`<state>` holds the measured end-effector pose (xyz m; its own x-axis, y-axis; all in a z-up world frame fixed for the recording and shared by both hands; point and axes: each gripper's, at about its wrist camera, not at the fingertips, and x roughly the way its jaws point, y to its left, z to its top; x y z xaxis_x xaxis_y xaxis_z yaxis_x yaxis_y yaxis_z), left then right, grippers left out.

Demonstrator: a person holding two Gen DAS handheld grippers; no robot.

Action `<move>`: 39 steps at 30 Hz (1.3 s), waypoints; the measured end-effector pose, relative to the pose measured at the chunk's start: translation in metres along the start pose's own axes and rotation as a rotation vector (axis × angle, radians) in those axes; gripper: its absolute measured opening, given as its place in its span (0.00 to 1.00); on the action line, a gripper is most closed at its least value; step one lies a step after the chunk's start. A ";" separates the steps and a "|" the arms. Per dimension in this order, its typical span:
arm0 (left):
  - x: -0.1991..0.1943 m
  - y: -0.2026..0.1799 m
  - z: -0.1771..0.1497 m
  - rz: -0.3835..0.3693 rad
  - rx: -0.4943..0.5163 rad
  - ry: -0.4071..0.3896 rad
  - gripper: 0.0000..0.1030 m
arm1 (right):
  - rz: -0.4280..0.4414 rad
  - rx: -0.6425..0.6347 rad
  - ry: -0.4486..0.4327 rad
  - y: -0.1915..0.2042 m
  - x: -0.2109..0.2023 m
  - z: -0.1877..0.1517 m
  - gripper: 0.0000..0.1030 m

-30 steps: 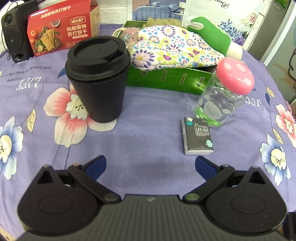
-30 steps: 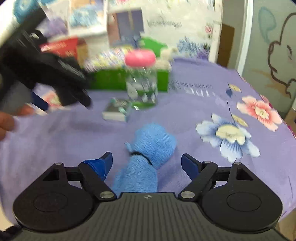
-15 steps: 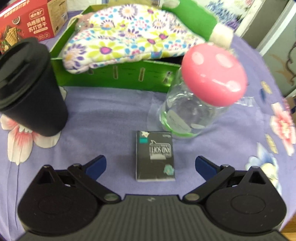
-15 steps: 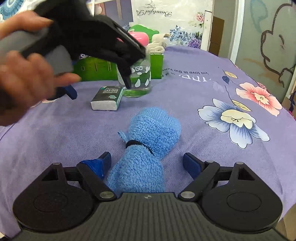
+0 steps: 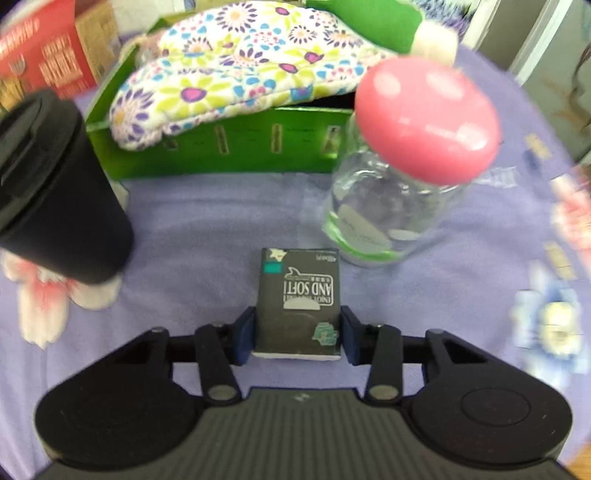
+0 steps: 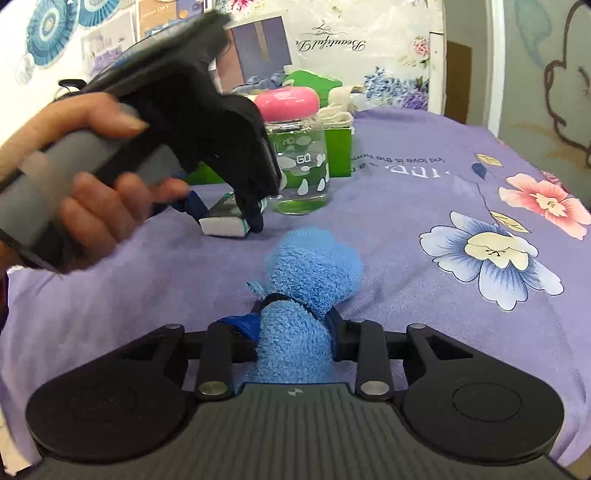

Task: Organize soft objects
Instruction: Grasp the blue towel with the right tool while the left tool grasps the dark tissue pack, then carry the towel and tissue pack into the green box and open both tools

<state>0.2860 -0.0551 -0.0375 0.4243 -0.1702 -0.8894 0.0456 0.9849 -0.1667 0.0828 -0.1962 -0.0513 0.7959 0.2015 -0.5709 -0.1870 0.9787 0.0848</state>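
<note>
My left gripper (image 5: 297, 334) is shut on a black tissue pack (image 5: 299, 295) that lies on the purple tablecloth; it also shows in the right wrist view (image 6: 231, 218), held by the left gripper (image 6: 221, 218). My right gripper (image 6: 293, 328) is shut on a blue fluffy towel bundle (image 6: 310, 273) tied with a dark band, resting on the cloth. A green box (image 5: 229, 144) behind holds a floral oven mitt (image 5: 236, 70) and a green soft item (image 5: 369, 22).
A black lidded cup (image 5: 55, 184) stands left of the pack. A clear jar with a pink lid (image 5: 406, 162) stands right of it, close to the box. A red cracker box (image 5: 48, 55) sits at the back left. The table edge falls away on the right (image 6: 576, 332).
My left gripper moved forward over the tissue pack and closed on it. My right gripper closed on the blue towel bundle.
</note>
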 end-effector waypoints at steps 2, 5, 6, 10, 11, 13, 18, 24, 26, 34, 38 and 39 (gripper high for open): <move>-0.013 0.011 -0.003 -0.046 -0.027 -0.002 0.42 | 0.029 0.045 -0.025 -0.009 -0.008 0.005 0.12; -0.038 0.022 -0.009 -0.057 -0.038 -0.037 0.42 | 0.065 0.100 -0.080 -0.022 -0.022 0.019 0.13; -0.046 0.028 -0.009 -0.074 -0.042 -0.047 0.42 | 0.074 0.101 -0.100 -0.024 -0.026 0.027 0.13; -0.081 0.049 -0.001 -0.131 -0.064 -0.069 0.42 | 0.108 0.042 -0.192 -0.030 -0.031 0.073 0.13; -0.091 0.053 0.007 -0.137 -0.068 -0.091 0.42 | 0.110 0.017 -0.213 -0.031 -0.028 0.088 0.13; -0.109 0.065 0.027 -0.119 -0.075 -0.143 0.42 | 0.121 -0.043 -0.251 -0.032 -0.014 0.127 0.13; -0.129 0.088 0.101 -0.007 -0.101 -0.249 0.42 | 0.180 -0.125 -0.249 -0.023 0.046 0.216 0.14; -0.095 0.103 0.174 0.083 -0.120 -0.223 0.42 | 0.245 -0.242 -0.097 0.012 0.140 0.269 0.14; -0.076 0.103 0.188 0.094 -0.105 -0.194 0.43 | 0.271 -0.278 -0.018 0.019 0.169 0.273 0.14; 0.018 0.106 0.217 0.252 -0.047 -0.042 0.48 | 0.308 -0.357 0.334 0.018 0.252 0.287 0.17; 0.013 0.107 0.220 0.233 -0.017 -0.027 0.58 | 0.351 -0.306 0.398 0.014 0.252 0.299 0.21; 0.010 0.108 0.221 0.217 -0.015 -0.023 0.65 | 0.347 -0.295 0.391 0.014 0.249 0.300 0.21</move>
<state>0.4951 0.0561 0.0300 0.4431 0.0469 -0.8952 -0.0626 0.9978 0.0212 0.4513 -0.1207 0.0523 0.3995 0.4238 -0.8129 -0.5945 0.7948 0.1221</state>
